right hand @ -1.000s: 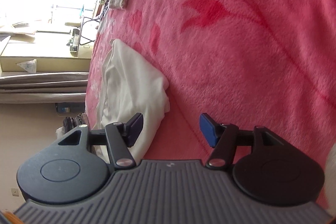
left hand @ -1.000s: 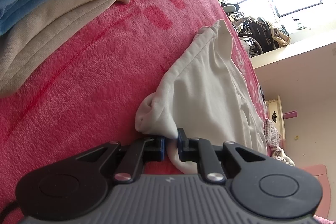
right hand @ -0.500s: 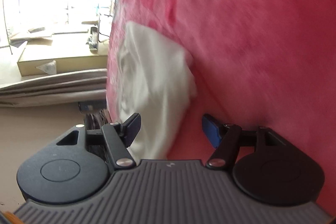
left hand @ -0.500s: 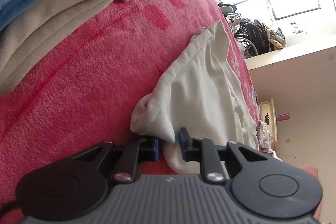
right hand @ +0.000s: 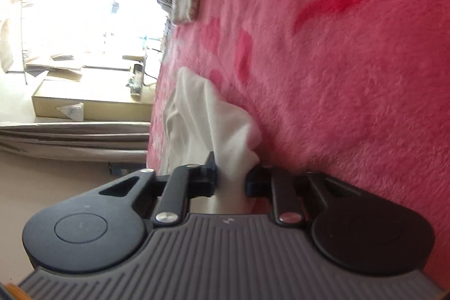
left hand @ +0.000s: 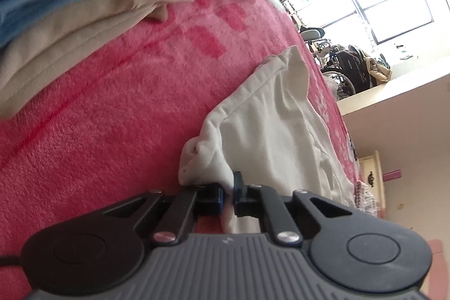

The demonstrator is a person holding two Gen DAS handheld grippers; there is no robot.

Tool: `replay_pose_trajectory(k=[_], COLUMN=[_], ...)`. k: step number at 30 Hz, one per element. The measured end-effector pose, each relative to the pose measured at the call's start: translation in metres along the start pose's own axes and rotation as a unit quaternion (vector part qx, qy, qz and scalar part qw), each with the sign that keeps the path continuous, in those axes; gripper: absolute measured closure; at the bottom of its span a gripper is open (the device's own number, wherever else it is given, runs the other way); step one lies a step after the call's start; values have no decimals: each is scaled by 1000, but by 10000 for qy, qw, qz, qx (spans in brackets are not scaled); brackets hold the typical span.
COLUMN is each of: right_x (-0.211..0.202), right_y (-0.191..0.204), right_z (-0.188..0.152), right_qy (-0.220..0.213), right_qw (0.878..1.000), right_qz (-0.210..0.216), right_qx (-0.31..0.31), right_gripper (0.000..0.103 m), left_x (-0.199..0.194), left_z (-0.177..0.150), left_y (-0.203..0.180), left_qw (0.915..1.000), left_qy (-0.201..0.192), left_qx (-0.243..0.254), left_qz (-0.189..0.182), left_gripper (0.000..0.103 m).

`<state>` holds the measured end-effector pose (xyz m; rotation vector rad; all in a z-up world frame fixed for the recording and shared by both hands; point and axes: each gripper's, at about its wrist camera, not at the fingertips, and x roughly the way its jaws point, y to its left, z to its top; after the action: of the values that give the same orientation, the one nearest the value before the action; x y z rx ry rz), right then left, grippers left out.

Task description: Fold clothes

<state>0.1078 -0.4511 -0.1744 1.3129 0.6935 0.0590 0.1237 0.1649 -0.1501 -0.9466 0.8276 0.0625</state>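
The white garment (left hand: 270,131) lies on the pink blanket (left hand: 118,114) of a bed, stretched away from both cameras, creased and bunched at its near edge rather than laid flat. It looks partly gathered, but no clean fold shows, so the folding of this piece appears to be at an early stage: the near edge must be lifted and carried over, then smoothed.

Beyond it in the left wrist view, a stack of folded clothes (left hand: 70,18) in beige, blue and dark cloth sits well apart on the same blanket, which suggests other pieces are already done.

The left tongs (left hand: 229,194) are pressed nearly together, pinching a corner of the white cloth between the blue-padded tips. The right tongs (right hand: 231,182) stand narrowly apart with the other near corner of the white garment (right hand: 208,120) filling the gap between them; both tips seem to touch the cloth, though whether they grip it firmly cannot be told from this blurred view.
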Motion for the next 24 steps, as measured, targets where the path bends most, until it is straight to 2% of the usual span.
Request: replay_pose_trajectory(k=[4, 13, 18, 24], right_x=[-9, -31, -57, -107], right_y=[17, 39, 37, 27], right_z=[-3, -11, -25, -58], right_qy=[-206, -321, -315, -186], right_qw=[9989, 9969, 9972, 9984], right_qz=[13, -22, -71, -139], right_qx=[-420, -717, -678, -517], right_gripper=[93, 95, 95, 95], left_x=[-13, -50, -76, -131], left_z=[2, -2, -13, -37], left_y=[4, -8, -8, 7], left_qw=[9997, 9993, 9994, 9992], left_qy=[-51, -147, -67, 219], left_qx=[-214, -46, 68, 311], left_qz=[-136, -350, -319, -124], left_gripper=[97, 98, 98, 98])
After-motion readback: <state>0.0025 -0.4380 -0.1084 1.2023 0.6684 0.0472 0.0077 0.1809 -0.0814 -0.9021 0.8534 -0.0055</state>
